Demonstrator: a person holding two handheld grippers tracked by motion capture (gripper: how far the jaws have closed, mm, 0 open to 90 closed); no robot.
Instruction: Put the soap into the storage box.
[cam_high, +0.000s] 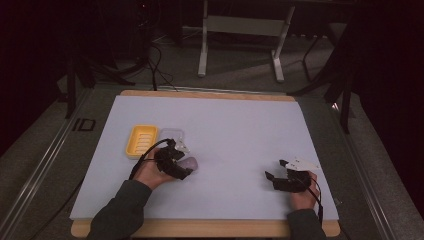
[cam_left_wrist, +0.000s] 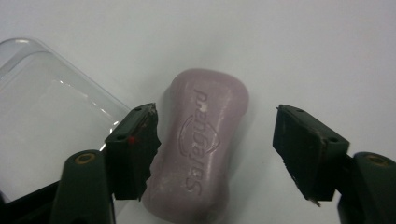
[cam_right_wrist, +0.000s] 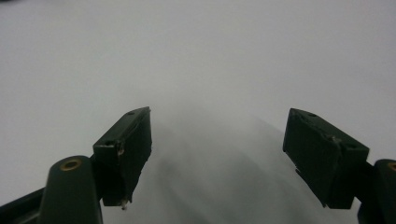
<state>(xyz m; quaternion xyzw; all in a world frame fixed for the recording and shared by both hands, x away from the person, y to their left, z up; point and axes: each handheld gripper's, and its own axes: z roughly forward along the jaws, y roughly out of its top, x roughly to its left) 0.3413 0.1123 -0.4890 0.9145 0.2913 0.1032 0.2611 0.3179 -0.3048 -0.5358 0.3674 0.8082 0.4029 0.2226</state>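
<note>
A pale pink bar of soap stamped with a brand name lies flat on the white table sheet. My left gripper is open around it, the left jaw touching the bar's side and the right jaw standing well clear. From above, the soap shows just past the left gripper. A clear plastic lid lies left of the soap, and in the high view this lid sits beside a yellow soap dish. My right gripper is open over bare sheet, at the right front of the table.
The white sheet covers a wooden tabletop whose front edge runs along the bottom. Beyond the table's far edge stand a metal frame's legs and loose cables on a dark floor.
</note>
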